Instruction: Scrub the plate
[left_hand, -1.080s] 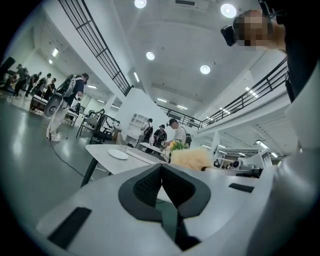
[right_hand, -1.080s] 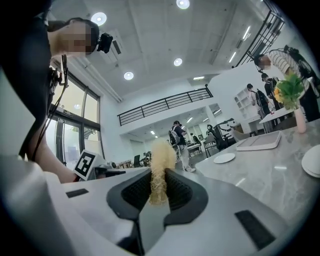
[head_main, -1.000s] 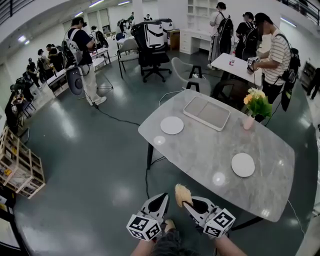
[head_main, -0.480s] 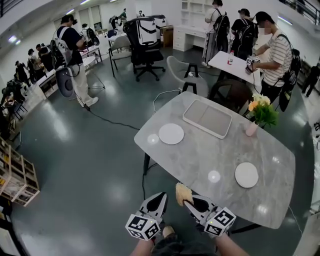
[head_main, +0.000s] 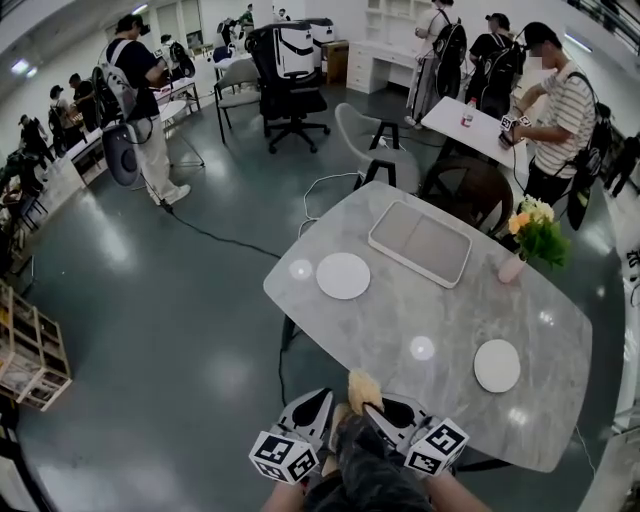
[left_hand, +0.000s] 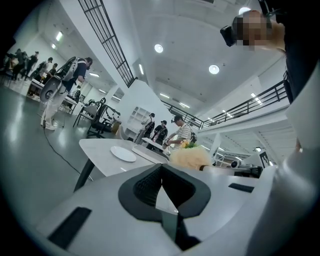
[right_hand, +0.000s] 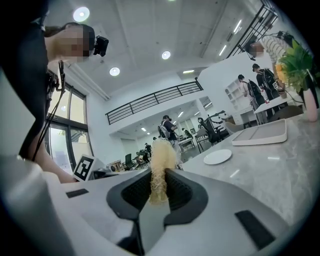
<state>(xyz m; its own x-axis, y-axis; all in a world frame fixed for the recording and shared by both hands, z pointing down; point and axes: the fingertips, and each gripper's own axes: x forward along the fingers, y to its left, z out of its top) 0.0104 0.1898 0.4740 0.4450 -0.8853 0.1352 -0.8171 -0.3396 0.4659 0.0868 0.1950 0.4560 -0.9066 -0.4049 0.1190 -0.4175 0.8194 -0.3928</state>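
Note:
Two white plates lie on the grey marble table (head_main: 400, 310): one plate (head_main: 343, 275) towards the far left, another plate (head_main: 497, 365) at the near right. My right gripper (head_main: 370, 404) hovers at the table's near edge, shut on a fluffy yellow scrubber (head_main: 362, 386) that sticks up past its jaws. In the right gripper view the scrubber (right_hand: 159, 172) is pinched between the pads, with the far plate (right_hand: 217, 157) beyond it. My left gripper (head_main: 324, 396) hangs beside it, off the table, shut and empty. The left gripper view shows the same plate (left_hand: 123, 153).
A flat white tray (head_main: 420, 243) lies at the table's far side. A pink vase (head_main: 512, 266) with flowers stands at the far right edge. Office chairs (head_main: 290, 80), other desks and several standing people fill the room behind. A cable crosses the floor to the left.
The view has drifted so the table sits slightly further right and nearer. Both grippers keep their hold and place at the near edge. A leg now shows between them.

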